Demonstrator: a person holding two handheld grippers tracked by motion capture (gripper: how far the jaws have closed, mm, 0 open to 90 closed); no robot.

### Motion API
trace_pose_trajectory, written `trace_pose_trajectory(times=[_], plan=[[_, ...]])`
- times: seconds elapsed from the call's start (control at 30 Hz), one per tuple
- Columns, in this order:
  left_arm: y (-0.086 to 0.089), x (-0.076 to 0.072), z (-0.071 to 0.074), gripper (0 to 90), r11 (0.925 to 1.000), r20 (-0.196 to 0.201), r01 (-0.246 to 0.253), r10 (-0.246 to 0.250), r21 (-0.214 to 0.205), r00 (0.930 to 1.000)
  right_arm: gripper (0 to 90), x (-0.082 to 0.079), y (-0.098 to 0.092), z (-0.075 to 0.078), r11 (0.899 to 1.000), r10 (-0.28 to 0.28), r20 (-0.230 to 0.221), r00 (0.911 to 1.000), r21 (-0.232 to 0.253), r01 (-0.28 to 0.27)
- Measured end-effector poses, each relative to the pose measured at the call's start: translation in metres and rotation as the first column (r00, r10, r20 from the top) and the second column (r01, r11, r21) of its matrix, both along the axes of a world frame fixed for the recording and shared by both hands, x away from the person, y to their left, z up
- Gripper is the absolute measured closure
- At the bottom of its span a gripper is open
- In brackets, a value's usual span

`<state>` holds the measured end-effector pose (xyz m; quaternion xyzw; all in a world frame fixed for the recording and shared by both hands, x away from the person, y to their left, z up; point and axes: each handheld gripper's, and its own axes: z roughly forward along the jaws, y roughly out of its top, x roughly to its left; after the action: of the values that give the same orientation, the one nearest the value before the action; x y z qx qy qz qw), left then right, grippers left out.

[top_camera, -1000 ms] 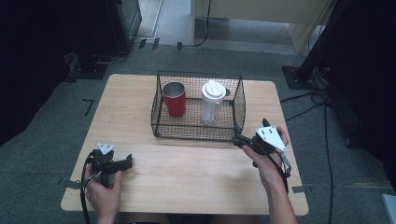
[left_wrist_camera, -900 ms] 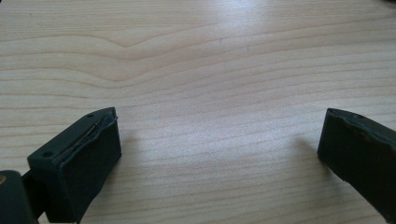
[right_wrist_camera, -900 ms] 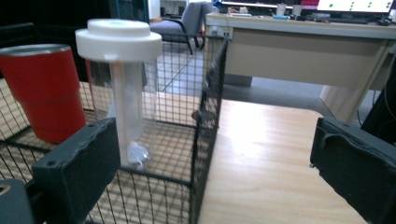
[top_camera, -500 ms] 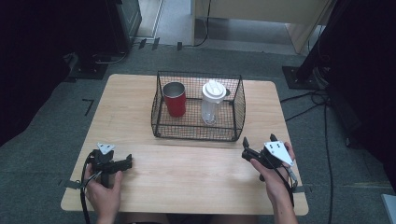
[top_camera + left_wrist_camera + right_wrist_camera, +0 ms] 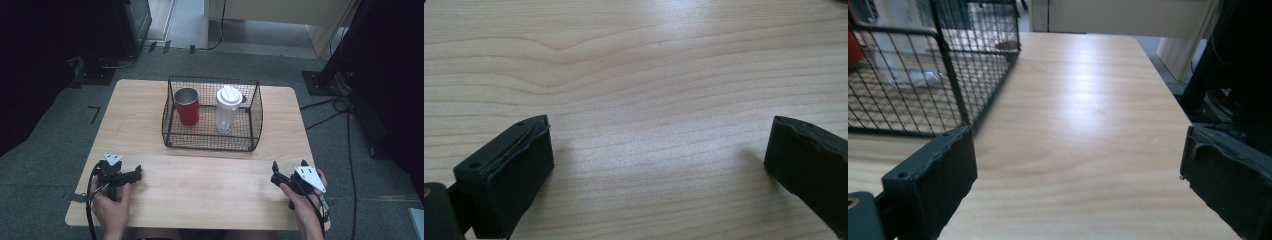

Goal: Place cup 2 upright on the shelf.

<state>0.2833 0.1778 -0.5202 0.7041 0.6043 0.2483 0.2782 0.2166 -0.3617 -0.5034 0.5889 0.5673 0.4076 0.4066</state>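
From the high view, a black wire-mesh basket [image 5: 211, 114] sits near the far edge of the light wooden table [image 5: 210, 185], holding an upright red metal cup [image 5: 187, 106] on its left and a clear shaker bottle with a white lid [image 5: 228, 109] on its right. The left gripper [image 5: 134, 174] rests near the front-left corner, the right gripper [image 5: 288, 166] near the front-right corner, both well apart from the basket.

In the left gripper view, the jaws stand wide apart over bare wood grain, holding nothing.

In the right gripper view, the jaws are likewise spread and empty, with the basket's near corner at upper left.
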Motion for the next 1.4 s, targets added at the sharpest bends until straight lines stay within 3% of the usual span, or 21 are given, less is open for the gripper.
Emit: trace_pose_trajectory(times=[0.17,0.47,0.57,0.7,0.77,0.8,0.87,0.9,1.4], plan=[[0.0,0.0,0.0,0.0,1.0,0.0,0.0,0.0,0.0,1.0,1.5,-0.012,-0.014,-0.008,1.0,-0.016,-0.029,0.9995,-0.01,0.015],[0.0,0.0,0.0,0.0,1.0,0.0,0.0,0.0,0.001,1.0,1.4,-0.026,-0.038,-0.019,0.997,-0.05,-0.132,0.99,-0.069,0.041],[0.0,0.0,0.0,0.0,1.0,0.0,0.0,0.0,0.0,1.0,1.4,-0.028,-0.043,-0.019,0.998,-0.045,-0.154,0.9871,-0.046,0.039],[0.0,0.0,0.0,0.0,1.0,0.0,0.0,0.0,0.0,1.0,1.5,-0.026,-0.044,-0.022,0.995,-0.044,-0.272,0.9612,-0.1,0.017],[0.0,0.0,0.0,0.0,1.0,0.0,0.001,-0.001,0.0,1.0,1.3,-0.024,-0.042,-0.025,0.99,-0.035,-0.348,0.9369,-0.143,-0.016],[0.0,0.0,0.0,0.0,1.0,0.0,0.001,-0.001,0.0,1.0,2.3,-0.023,-0.042,-0.025,0.993,-0.021,-0.361,0.9324,-0.112,-0.021],[0.0,0.0,0.0,0.0,1.0,0.0,0.001,-0.001,0.0,1.0,4.4,-0.022,-0.044,-0.025,1.0,0.01,-0.394,0.9192,-0.003,-0.012],[0.0,0.0,0.0,0.0,1.0,0.0,0.001,-0.001,0.0,1.0,4.2,-0.021,-0.044,-0.025,1.0,0.014,-0.401,0.916,0.019,-0.007],[0.0,0.0,0.0,0.0,1.0,0.0,0.001,-0.001,0.0,1.0,0.0,-0.019,-0.044,-0.026,1.0,0.016,-0.414,0.9099,0.02,-0.009]])
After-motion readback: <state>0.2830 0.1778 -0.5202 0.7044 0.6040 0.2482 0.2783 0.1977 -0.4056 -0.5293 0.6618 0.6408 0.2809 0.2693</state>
